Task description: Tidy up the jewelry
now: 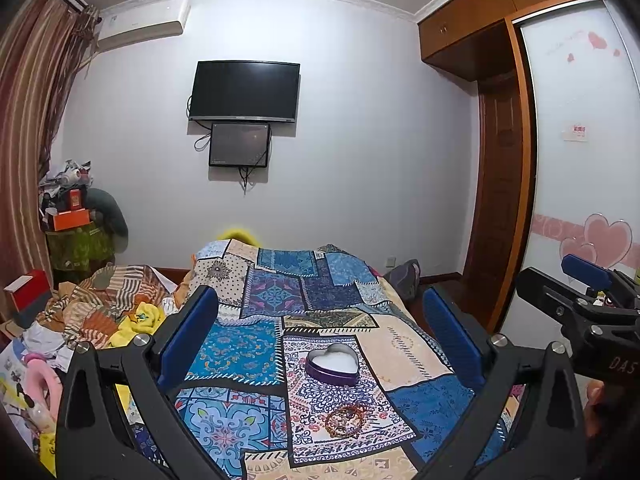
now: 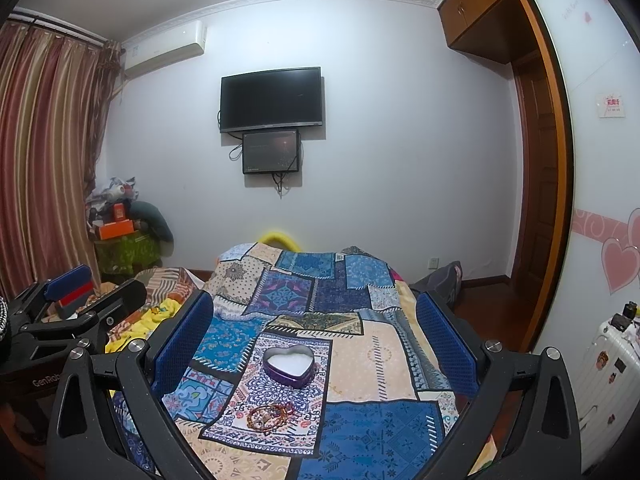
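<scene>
A purple heart-shaped tin (image 1: 333, 365) with a white inside lies open on the patchwork bedspread (image 1: 248, 352); it also shows in the right wrist view (image 2: 289, 365). A small heap of brown and gold bead bracelets (image 1: 345, 420) lies just in front of the tin, also seen in the right wrist view (image 2: 272, 416). My left gripper (image 1: 320, 320) is open and empty, held above the bed short of the tin. My right gripper (image 2: 316, 320) is open and empty too, beside the left one.
A pile of clothes and bedding (image 1: 100, 312) lies left of the bed. A stack of boxes (image 1: 70, 216) stands in the far left corner by the curtain. A wardrobe (image 1: 576, 160) is on the right, with a white suitcase (image 2: 608, 376) beside it.
</scene>
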The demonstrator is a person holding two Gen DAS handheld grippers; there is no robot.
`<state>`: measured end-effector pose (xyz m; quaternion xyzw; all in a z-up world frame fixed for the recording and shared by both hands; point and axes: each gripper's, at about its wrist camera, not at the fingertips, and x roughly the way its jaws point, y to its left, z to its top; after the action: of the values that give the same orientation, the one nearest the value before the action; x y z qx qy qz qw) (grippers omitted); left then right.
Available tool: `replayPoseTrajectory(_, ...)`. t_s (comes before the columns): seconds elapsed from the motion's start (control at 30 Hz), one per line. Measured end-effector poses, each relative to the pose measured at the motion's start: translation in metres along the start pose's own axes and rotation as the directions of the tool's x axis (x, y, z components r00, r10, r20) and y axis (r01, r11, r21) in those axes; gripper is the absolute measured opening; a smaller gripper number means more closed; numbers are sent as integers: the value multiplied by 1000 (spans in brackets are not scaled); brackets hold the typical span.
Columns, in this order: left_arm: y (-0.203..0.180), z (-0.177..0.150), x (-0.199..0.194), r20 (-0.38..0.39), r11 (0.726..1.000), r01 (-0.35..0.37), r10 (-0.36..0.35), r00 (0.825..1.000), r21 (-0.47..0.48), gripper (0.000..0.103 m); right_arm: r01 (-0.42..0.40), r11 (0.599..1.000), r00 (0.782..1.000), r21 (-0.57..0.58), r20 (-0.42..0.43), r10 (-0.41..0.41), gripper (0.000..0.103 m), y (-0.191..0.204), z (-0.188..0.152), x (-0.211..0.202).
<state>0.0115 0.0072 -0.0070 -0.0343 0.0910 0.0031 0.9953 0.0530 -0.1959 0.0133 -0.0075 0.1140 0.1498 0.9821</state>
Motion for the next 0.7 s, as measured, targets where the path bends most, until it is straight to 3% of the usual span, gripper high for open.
replayPoseTrajectory(0.7,-1,1,0,5,1000,1,-1,1000,6,103,-1,1000,1000,8,2,1,101,-2,-1,2)
